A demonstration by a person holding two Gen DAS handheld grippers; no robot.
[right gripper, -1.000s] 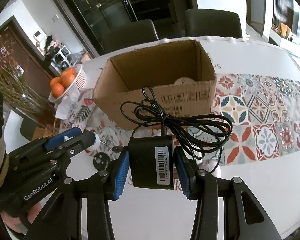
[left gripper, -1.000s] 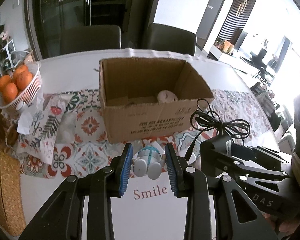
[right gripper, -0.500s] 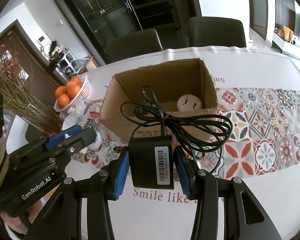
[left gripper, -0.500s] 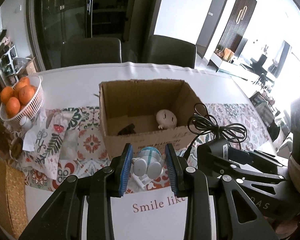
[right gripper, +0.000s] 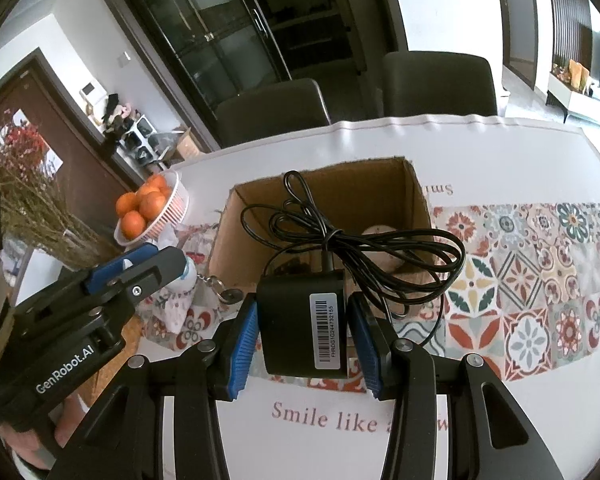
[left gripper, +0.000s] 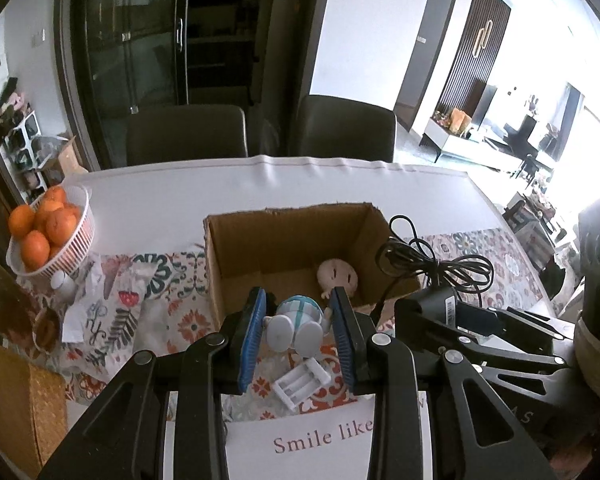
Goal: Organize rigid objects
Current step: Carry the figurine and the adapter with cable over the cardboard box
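A toy robot (left gripper: 298, 322) was pinched in the left gripper (left gripper: 298, 332), a power adapter (right gripper: 302, 324) in the right gripper (right gripper: 302, 334), just short of the cardboard box (left gripper: 236, 276); its dangling cable (right gripper: 360, 240) could be snagged on the rim.

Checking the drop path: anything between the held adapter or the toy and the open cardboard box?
Nothing visible. The box is open-topped, and the near wall sits below both loads. The right gripper clamps the adapter; the left gripper clamps the toy. A doll head lies inside at the right.
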